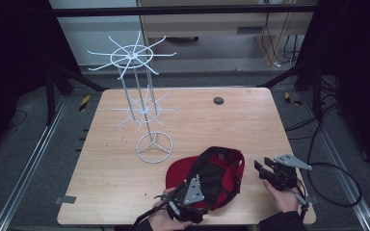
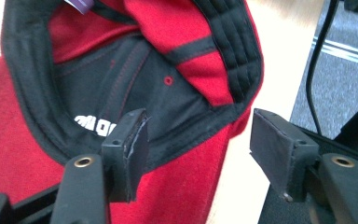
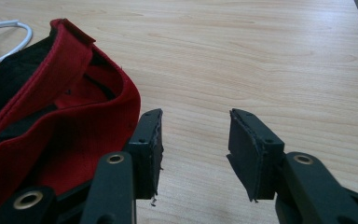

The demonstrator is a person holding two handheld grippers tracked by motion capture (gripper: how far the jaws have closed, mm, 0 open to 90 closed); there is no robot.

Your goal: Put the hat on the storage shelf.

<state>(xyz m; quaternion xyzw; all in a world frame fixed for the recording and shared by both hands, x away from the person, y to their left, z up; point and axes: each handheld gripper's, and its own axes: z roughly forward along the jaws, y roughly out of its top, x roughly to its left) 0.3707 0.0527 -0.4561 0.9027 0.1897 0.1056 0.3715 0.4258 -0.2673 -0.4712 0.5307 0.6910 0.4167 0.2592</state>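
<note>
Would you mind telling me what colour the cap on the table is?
The cap is red with black lining and trim, seen best in the left gripper view.

Left gripper (image 1: 185, 195): black frame, grey three-cornered plate on top, black cable trailing; two black jaws with flat rectangular pads (image 2: 137, 151), brass-ringed holes in the arms, small screws on the pad blocks, pad edges frayed. Right gripper (image 1: 270, 169): same black build, grey plate, black cable looping aside; pads (image 3: 246, 151) worn at edges. Person: dark sleeves (image 1: 282, 222).
</note>
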